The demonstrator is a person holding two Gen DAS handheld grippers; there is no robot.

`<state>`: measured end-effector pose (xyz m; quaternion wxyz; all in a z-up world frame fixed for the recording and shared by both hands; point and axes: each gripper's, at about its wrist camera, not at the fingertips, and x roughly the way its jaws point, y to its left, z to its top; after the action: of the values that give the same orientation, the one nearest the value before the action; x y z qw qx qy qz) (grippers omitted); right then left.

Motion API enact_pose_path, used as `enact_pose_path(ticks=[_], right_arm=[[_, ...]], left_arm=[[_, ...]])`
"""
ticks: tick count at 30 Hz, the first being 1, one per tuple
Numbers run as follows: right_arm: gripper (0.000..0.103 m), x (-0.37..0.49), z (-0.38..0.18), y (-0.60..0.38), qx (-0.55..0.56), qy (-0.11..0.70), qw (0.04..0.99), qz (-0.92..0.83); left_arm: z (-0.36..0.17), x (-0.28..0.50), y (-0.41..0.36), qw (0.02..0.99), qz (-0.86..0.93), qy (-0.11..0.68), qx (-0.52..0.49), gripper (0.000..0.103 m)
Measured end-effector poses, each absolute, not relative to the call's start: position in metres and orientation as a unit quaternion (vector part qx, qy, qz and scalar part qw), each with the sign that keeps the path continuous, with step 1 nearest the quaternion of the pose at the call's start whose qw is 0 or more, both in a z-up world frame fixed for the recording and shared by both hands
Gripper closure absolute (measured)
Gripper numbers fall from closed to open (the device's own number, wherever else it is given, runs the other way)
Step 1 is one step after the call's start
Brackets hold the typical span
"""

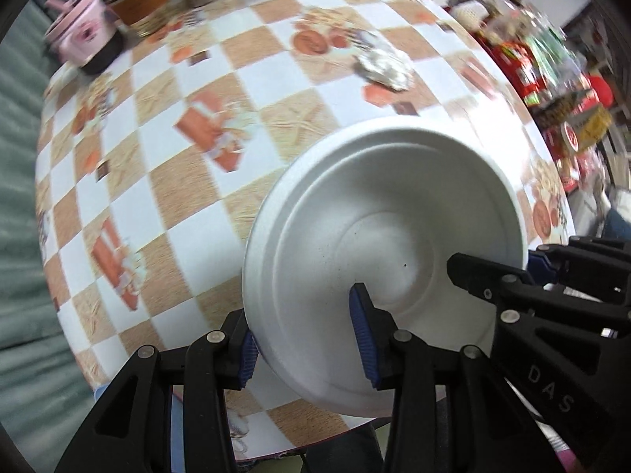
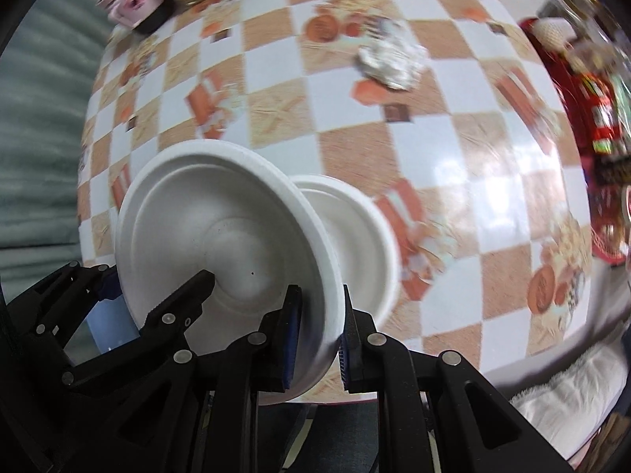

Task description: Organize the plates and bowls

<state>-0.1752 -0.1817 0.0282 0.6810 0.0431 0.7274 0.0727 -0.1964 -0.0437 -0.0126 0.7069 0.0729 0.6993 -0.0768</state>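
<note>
Checkered table [image 1: 256, 90], crumpled foil [image 1: 384, 65], blurred pink pot [image 1: 81, 37], 2 bowls [image 2: 221, 236].

The white bowl [image 1: 378, 244] looked like matt moulded paper pulp, the checked tablecloth [image 1: 189, 181] glossy vinyl, the crumpled foil [image 1: 384, 65] shiny.

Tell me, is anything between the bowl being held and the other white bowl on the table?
Nothing visible. The held bowl hangs just above the second white bowl, partly covering it, with no object between them.
</note>
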Motion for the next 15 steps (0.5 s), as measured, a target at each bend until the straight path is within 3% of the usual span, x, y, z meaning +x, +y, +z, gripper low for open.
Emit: enact_pose_path(ticks=[9, 12, 13, 15], right_arm=[[0.085, -0.177, 0.011, -0.204, 0.061, 0.738, 0.669, 0.065], [0.085, -0.175, 0.011, -0.208, 0.06, 0.737, 0.67, 0.064], [0.083, -0.174, 0.012, -0.209, 0.06, 0.737, 0.671, 0.063], [0.058, -0.173, 0.014, -0.212, 0.062, 0.733, 0.675, 0.062]], left_arm=[[-0.025, -0.2, -0.07, 0.692, -0.094, 0.707, 0.112, 0.047], [-0.016, -0.203, -0.069, 0.703, -0.092, 0.694, 0.125, 0.034], [-0.011, -0.205, -0.068, 0.709, -0.09, 0.687, 0.129, 0.03], [-0.001, -0.206, -0.066, 0.721, -0.084, 0.674, 0.133, 0.026]])
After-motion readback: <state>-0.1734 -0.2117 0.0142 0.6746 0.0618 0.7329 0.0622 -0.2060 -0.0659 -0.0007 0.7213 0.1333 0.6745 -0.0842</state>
